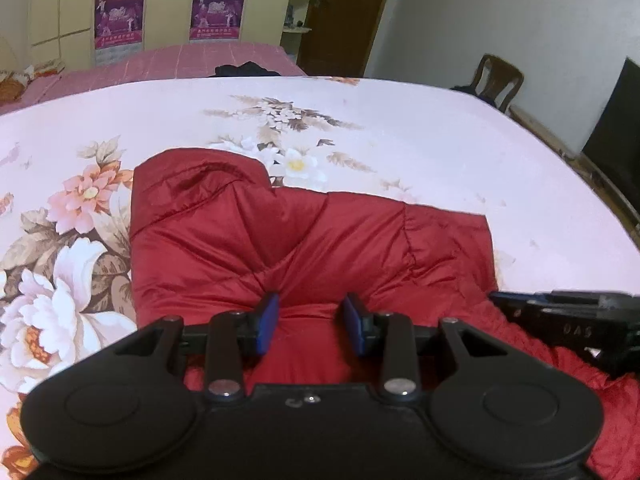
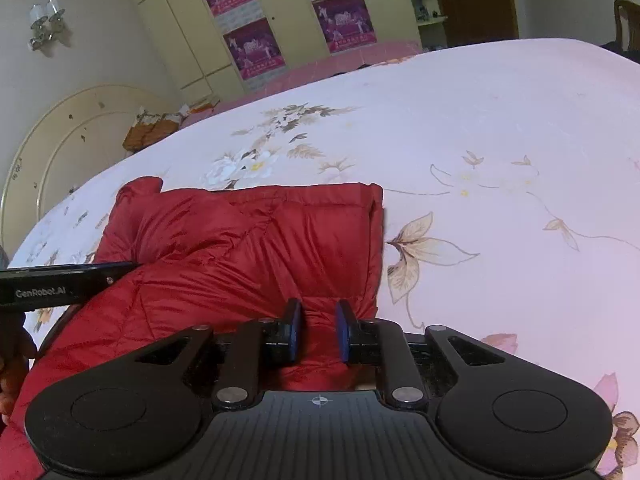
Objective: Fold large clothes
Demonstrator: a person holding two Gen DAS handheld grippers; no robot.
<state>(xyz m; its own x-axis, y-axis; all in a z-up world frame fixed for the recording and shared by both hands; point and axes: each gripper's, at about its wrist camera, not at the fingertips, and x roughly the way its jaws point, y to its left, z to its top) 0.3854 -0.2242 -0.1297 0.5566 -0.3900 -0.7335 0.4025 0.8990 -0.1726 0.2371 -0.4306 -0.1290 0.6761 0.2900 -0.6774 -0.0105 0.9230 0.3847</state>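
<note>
A red quilted puffer jacket (image 1: 304, 240) lies partly folded on the pink floral bed sheet (image 1: 400, 128). My left gripper (image 1: 311, 320) is shut on a bunched fold of the jacket's near edge, its blue pads pressing the fabric. My right gripper (image 2: 318, 330) is shut on another bunch of the jacket (image 2: 248, 248) near its right edge. The right gripper's body also shows at the right of the left wrist view (image 1: 568, 320). The left gripper's body shows at the left of the right wrist view (image 2: 60, 286).
The bed's sheet (image 2: 500, 128) stretches far and right of the jacket. A second bed with a pink cover (image 1: 192, 58) and a dark garment (image 1: 244, 69) lies behind. A wooden chair (image 1: 498, 80), wardrobe (image 1: 168, 4) and curved headboard (image 2: 60, 148) stand around.
</note>
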